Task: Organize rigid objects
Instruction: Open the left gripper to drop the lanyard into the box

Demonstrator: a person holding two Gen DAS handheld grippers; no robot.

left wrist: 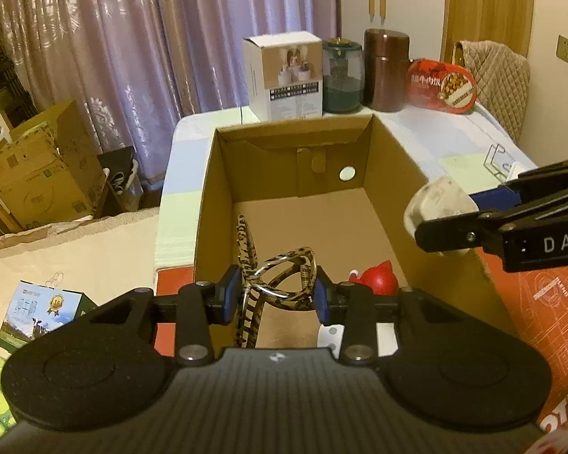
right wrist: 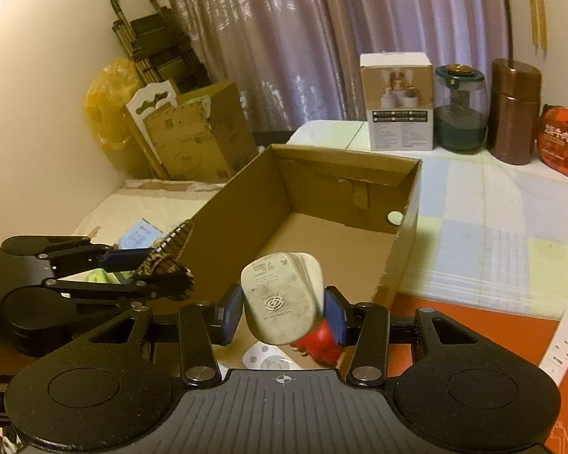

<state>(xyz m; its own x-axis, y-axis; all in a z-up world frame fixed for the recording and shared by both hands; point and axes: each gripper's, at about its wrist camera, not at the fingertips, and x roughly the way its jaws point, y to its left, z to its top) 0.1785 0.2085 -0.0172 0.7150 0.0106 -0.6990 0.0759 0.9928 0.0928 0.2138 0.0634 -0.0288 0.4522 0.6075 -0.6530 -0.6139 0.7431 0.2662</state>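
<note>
A table [right wrist: 492,204] covered by a pale checked cloth carries an open brown cardboard box [left wrist: 394,174], set near the table's front-left corner. Along the table's far edge stand a white carton [left wrist: 284,75], a dark green jar [left wrist: 341,75], a brown canister [left wrist: 385,70] and a red food packet [left wrist: 441,85].

Inside the box, near its front wall, lie a red toy figure [left wrist: 378,278] and a small white object, partly hidden.

Both hand-held grippers hang over the box's front end, each carrying something. The left gripper [left wrist: 280,293] is clenched on a tortoiseshell-patterned hair clip [left wrist: 284,276], its blue pads pressing the clip's looped sides. The clip sits above the box's front-left area, with a long patterned prong trailing below it.

The right gripper [right wrist: 284,310] grasps a worn white plug adapter [right wrist: 280,299] between its blue pads. From the left wrist view the adapter hangs over the box's right wall, near the front-right corner.

Judging by this, the step in hand is the delivery: two rigid items carried to the box and not yet let go. The next move probably calls for lowering each gripper deeper inside the walls, over bare cardboard floor clear of the red toy, then releasing the pads. The adapter seems to need shifting inward first, away from the right wall, so it does not drop outside.
</note>
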